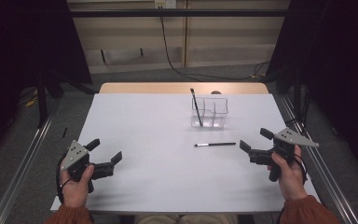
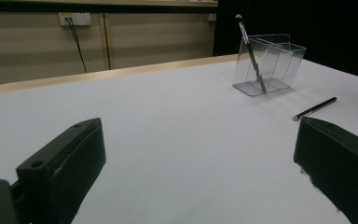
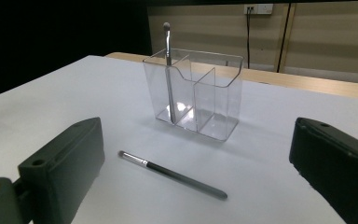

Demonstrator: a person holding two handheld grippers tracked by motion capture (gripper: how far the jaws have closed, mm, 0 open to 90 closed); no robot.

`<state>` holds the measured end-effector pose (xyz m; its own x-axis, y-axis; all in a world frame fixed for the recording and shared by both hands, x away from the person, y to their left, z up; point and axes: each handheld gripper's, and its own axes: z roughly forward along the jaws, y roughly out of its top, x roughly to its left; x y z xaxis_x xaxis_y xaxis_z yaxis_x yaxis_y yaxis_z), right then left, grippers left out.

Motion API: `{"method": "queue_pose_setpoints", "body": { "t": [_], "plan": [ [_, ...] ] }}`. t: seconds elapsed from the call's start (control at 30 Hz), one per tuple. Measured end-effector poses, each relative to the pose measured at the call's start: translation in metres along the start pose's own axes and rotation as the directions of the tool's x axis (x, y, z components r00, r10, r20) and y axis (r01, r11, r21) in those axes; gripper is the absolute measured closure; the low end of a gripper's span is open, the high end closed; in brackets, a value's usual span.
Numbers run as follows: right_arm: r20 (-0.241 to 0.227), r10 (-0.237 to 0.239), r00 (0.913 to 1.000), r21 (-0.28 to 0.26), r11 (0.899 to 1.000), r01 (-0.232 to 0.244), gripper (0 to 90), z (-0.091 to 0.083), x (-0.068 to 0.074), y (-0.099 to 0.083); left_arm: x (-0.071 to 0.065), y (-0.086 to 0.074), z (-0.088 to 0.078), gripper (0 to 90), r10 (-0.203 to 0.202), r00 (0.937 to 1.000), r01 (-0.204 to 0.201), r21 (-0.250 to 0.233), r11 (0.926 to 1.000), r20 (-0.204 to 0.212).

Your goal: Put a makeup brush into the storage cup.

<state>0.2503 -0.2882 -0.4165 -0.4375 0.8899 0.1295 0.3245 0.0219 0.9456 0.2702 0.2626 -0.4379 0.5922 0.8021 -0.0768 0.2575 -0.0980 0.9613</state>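
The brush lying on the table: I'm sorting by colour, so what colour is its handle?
Black handle, with a silvery ferrule; the brush shows best in the right gripper view.

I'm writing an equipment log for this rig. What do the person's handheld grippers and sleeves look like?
Both the left gripper and the right gripper are black with blocky black fingers, each topped by a grey three-cornered plate dotted with small holes. A dark cable loops at each wrist. The sleeves are rust-orange with gathered cuffs.

White table [image 1: 144, 140] top with a light wood strip along its far edge. Clear, colourless plastic organizer [image 3: 193, 91]. Black makeup brush [image 3: 172, 174] with silver ferrule lying flat; dark brush [image 3: 168, 70] standing inside. Black grippers, grey top plates. Rust-orange sleeves [image 1: 307, 211].
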Motion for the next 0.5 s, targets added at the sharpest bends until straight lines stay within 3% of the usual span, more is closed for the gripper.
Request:
{"method": "queue_pose_setpoints", "body": {
  "t": [0.5],
  "plan": [
    [0.04,-0.021,0.999,0.026,0.999,0.02,2.4,-0.039,0.01,-0.031,-0.003,-0.001,-0.006,2.2,0.004,1.0,-0.004,-0.001,1.0,-0.005]
  ]
}}
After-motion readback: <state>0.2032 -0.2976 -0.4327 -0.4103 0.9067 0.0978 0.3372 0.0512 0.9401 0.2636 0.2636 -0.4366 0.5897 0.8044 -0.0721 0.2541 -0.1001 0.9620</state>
